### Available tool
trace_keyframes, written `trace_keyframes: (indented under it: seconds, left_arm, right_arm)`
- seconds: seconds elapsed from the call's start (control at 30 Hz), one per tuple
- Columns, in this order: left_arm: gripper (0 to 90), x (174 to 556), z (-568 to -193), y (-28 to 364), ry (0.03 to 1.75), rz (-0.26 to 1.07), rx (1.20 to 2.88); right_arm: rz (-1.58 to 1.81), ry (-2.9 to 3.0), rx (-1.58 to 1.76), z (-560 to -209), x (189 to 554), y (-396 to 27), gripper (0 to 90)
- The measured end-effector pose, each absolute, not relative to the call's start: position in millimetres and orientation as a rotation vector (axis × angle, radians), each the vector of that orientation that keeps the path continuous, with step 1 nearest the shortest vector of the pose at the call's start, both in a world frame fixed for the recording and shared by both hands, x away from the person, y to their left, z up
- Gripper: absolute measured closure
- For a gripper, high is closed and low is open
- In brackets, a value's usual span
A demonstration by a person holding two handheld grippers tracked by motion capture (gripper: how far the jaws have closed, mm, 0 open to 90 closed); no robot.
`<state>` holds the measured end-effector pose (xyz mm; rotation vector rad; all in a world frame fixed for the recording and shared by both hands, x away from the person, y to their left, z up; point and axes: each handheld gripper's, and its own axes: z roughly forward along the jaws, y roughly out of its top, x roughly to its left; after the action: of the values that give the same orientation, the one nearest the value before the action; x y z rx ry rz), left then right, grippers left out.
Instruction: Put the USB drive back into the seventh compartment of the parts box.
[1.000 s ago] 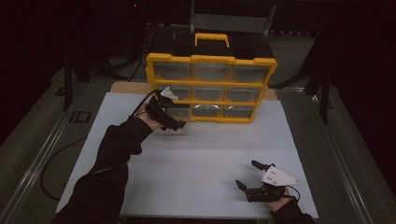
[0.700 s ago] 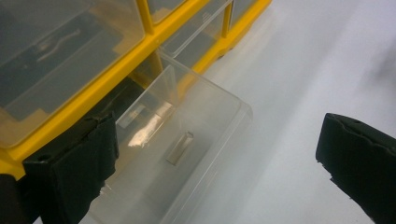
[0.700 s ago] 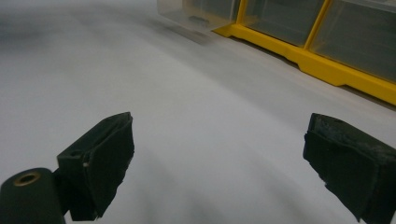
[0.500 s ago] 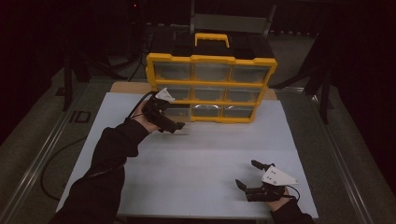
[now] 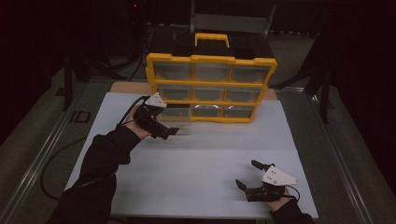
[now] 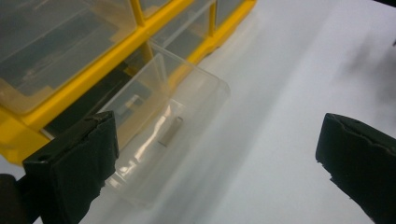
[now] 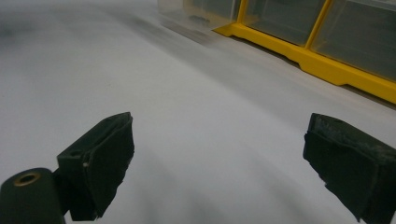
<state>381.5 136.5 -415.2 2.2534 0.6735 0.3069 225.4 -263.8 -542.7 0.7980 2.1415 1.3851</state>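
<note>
Clear drawer (image 6: 159,135): pulled partway out of yellow cabinet's (image 5: 211,86) bottom-left slot, small metal pin (image 6: 171,131) inside. Prob. light, thin, slick plastic; grip front lip. Left gripper (image 5: 164,131) w/ jaws apart just before it; right gripper (image 5: 251,179) also agape, well apart from cabinet.

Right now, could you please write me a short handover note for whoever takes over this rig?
Left gripper: open, holding nothing, just in front of the clear drawer.
Right gripper: open, holding nothing, low over the white table near its front right edge.
Yellow drawer cabinet stands at the table's far side.
Done: bottom-left drawer is pulled part way out; a small metal pin lies inside.
Left: probably take out the pin, or push the drawer shut.
</note>
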Motion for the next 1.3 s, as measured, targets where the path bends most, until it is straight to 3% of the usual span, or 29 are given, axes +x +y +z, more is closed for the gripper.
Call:
trace_keyframes:
  seconds: [0.53, 1.3]
  left_arm:
    - [0.3, 349, -428, 168, 0.674, 0.338, 2.229]
    - [0.3, 303, -473, 208, 0.715, 0.348, 2.204]
  right_arm:
    - [1.377, 2.145, 0.788, -543, 225, -262, 8.7]
    - [1.374, 2.151, 0.783, -544, 227, -261, 8.7]
